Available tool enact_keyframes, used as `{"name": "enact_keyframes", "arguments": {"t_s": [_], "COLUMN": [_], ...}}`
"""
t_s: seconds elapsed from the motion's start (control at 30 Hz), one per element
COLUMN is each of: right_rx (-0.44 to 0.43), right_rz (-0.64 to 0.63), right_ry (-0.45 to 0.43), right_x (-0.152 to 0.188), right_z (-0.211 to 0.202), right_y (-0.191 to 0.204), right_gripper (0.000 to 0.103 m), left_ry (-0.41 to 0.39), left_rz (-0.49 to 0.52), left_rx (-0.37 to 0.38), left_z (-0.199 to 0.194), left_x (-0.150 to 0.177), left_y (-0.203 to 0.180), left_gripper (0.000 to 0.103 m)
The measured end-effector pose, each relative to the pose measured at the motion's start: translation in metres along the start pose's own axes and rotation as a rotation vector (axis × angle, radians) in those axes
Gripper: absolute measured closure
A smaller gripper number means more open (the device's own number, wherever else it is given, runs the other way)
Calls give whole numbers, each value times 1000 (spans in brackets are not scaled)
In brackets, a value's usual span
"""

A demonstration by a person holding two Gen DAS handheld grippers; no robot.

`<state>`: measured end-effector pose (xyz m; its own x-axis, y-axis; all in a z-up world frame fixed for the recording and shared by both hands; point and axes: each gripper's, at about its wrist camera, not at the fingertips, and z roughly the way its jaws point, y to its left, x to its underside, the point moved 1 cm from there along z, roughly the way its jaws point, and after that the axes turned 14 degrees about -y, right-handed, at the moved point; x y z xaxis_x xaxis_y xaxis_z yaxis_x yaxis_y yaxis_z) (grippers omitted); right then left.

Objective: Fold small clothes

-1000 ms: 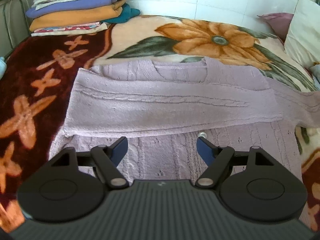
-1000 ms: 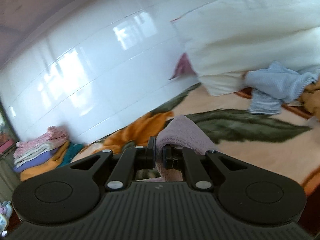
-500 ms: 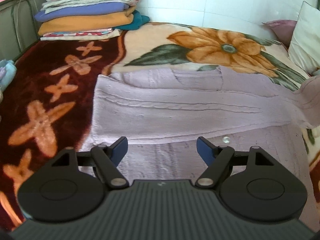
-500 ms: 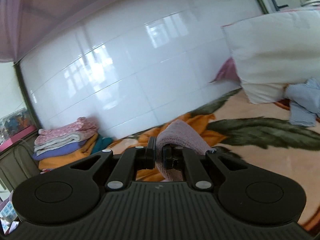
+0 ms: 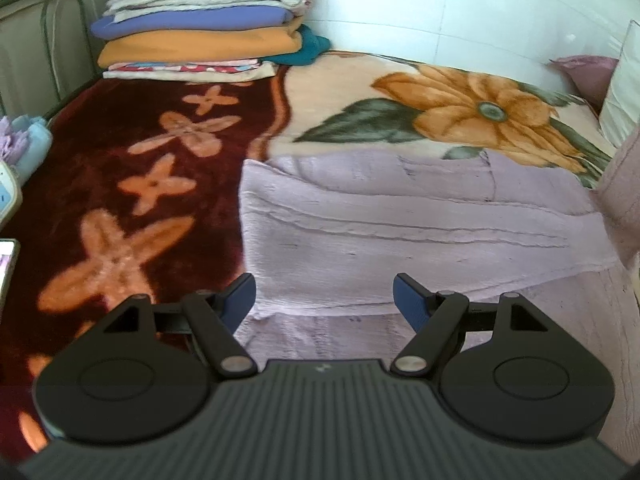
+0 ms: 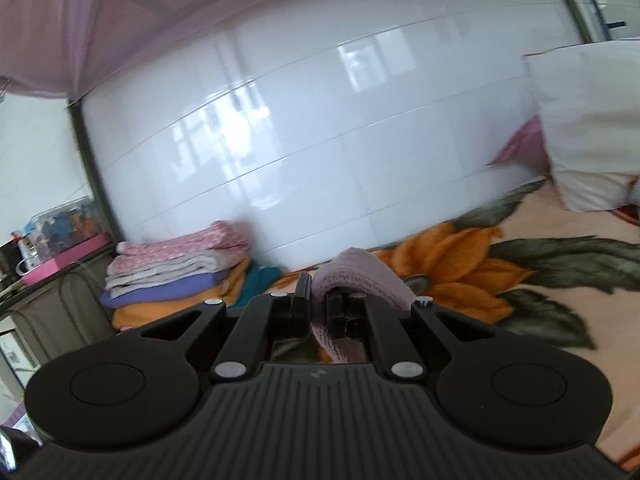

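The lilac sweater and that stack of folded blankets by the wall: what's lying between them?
Nothing but bare bedspread. In the left wrist view, only its dark red part with orange flowers runs from the sweater to the stack of blankets.

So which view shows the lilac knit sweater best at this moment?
The left wrist view: the lilac knit sweater lies spread on the floral blanket, one sleeve folded across it. The right wrist view shows only a pinched bit of it in the shut right gripper.

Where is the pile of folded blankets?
In the left wrist view, the pile of folded blankets sits top left, on the bed's far corner against the white tiled wall.
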<state>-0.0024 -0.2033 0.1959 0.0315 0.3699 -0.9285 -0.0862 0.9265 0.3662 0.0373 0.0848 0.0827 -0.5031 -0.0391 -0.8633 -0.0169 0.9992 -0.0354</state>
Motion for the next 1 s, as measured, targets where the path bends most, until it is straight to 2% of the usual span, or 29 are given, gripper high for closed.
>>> {"name": "enact_keyframes", "arguments": {"t_s": [0.13, 0.3, 0.53, 0.7, 0.73, 0.77, 0.83, 0.9, 0.93, 1.0], "right_rx": [-54, -136, -183, -187, -190, -194, -215, -251, -264, -295], "right_rz": [-5, 1, -67, -54, -44, -33, -9, 19, 19, 8], "right_ry": [33, 99, 316, 465, 491, 513, 550, 559, 565, 576], "right_x": [24, 72, 171, 224, 231, 237, 243, 242, 241, 234], "right_z": [14, 33, 56, 71, 72, 70, 67, 59, 55, 44], "right_y": [35, 77, 122, 121, 120, 117, 113, 110, 110, 109], "right_gripper": [96, 96, 96, 94, 85, 82, 60, 46, 40, 37], "left_ry": [1, -25, -57, -52, -50, -48, -45, -41, -40, -40], "left_rz": [9, 2, -26, -42, -42, -43, -53, -65, -65, -55], "left_rx": [-22, -48, -68, -80, -83, -86, -90, -86, -82, -76], "left_z": [-1, -5, -8, -8, -7, -6, -4, -4, -3, -3], "left_x": [-2, -10, -9, -1, 0, 1, 3, 4, 5, 6], "left_y": [13, 32, 52, 66, 67, 69, 72, 73, 73, 69], "left_gripper": [26, 26, 26, 26, 26, 26, 26, 26, 26, 26]}}
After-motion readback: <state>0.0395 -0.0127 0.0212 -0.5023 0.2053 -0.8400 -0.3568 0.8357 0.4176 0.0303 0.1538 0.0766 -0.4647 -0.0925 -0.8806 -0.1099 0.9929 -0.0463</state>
